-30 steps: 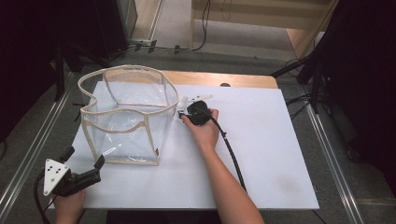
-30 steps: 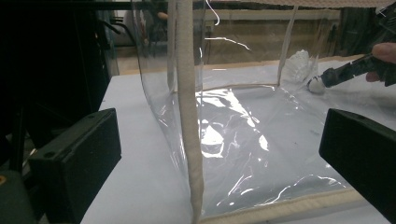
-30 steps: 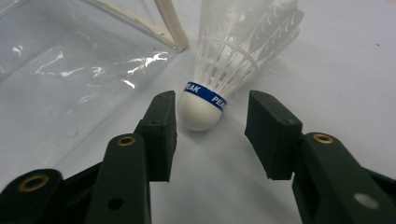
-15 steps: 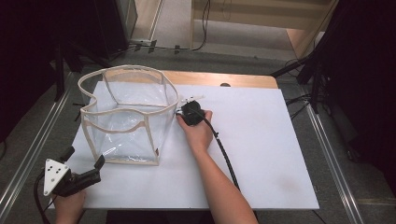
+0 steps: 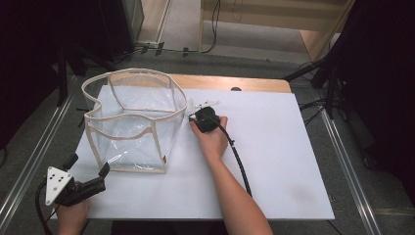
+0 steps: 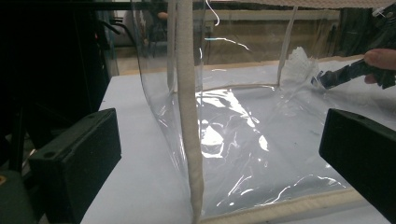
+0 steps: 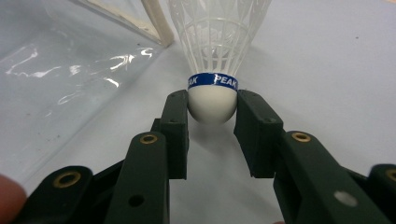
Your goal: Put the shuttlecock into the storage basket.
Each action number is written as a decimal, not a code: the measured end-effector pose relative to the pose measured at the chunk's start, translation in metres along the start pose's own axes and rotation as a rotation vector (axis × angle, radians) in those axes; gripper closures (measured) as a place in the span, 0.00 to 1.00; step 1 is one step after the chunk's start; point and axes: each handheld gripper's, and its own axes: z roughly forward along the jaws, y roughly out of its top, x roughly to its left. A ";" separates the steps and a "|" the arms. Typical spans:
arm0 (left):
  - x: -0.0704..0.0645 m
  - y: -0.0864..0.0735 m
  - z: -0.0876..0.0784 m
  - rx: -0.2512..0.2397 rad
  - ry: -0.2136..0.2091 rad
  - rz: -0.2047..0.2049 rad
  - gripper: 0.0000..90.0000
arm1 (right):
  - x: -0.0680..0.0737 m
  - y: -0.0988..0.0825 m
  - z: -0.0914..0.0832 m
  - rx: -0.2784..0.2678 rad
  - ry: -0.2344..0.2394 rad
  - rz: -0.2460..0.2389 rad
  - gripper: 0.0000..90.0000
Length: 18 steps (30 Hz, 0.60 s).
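Now right claw (image 7: 212, 114) tighter around shuttlecock (image 7: 214, 56)

The bag (image 5: 132, 127) is glossy clear plastic with matt cloth trim; the shuttlecock (image 7: 215, 56) has a smooth cork and plastic mesh skirt.

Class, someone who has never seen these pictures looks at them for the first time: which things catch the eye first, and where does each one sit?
First comes the clear plastic bag with cream edging, standing open at the left of the white table. Next, the white shuttlecock with a blue band, its rounded cork pinched by the right gripper just beside the bag's right side. The left gripper waits open at the table's near left corner.
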 end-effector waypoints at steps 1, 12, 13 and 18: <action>0.000 0.000 0.000 0.001 0.001 0.001 0.00 | -0.003 0.000 -0.006 -0.012 0.006 0.000 0.70; 0.000 0.000 0.000 0.000 0.000 0.000 0.00 | -0.009 0.002 -0.031 -0.062 0.006 -0.004 0.70; 0.000 0.000 0.000 0.000 0.000 0.001 0.00 | -0.009 0.002 -0.032 -0.065 0.007 -0.004 0.70; 0.000 0.000 0.000 0.000 0.001 0.001 0.00 | -0.012 0.003 -0.042 -0.084 0.007 -0.001 0.70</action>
